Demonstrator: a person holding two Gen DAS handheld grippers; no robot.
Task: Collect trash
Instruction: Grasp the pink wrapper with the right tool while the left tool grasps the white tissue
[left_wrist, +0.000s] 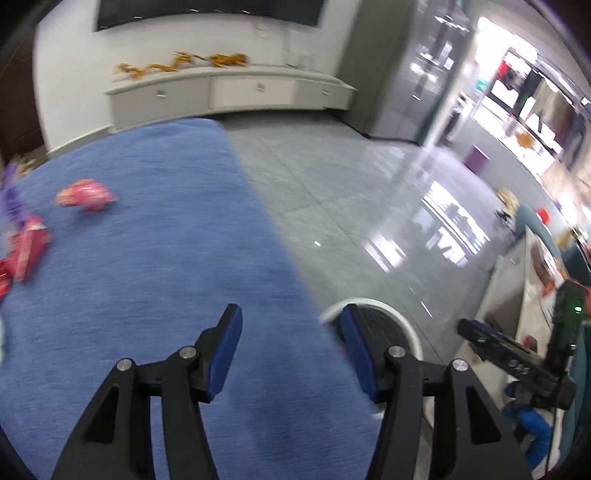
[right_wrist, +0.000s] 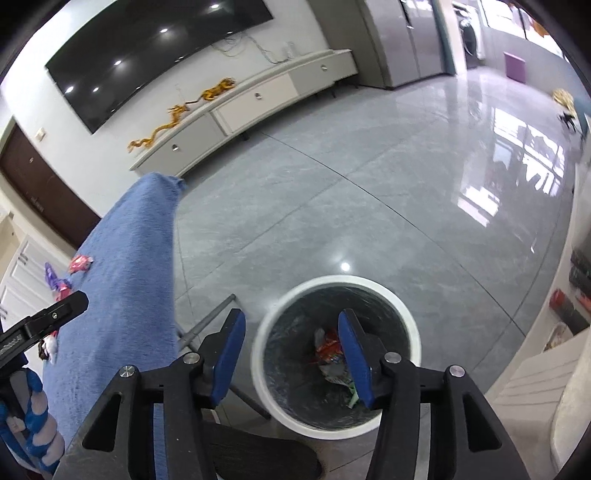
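Note:
My left gripper (left_wrist: 291, 321) is open and empty above the right edge of the blue cloth-covered table (left_wrist: 147, 266). A crumpled pink wrapper (left_wrist: 85, 195) lies on the cloth far to its left, with red and purple wrappers (left_wrist: 22, 247) at the left edge. My right gripper (right_wrist: 291, 325) is open and empty, above the white-rimmed trash bin (right_wrist: 408, 325) on the floor. Several wrappers (right_wrist: 330, 354) lie inside the bin. The pink wrapper (right_wrist: 80, 263) and purple wrapper (right_wrist: 51, 275) show on the cloth in the right wrist view.
The bin's rim (left_wrist: 402, 317) shows just right of the table edge. Grey tiled floor (right_wrist: 369, 192) stretches ahead. A white TV cabinet (left_wrist: 229, 92) stands against the far wall. The right gripper's body (left_wrist: 517, 354) is at the right in the left wrist view.

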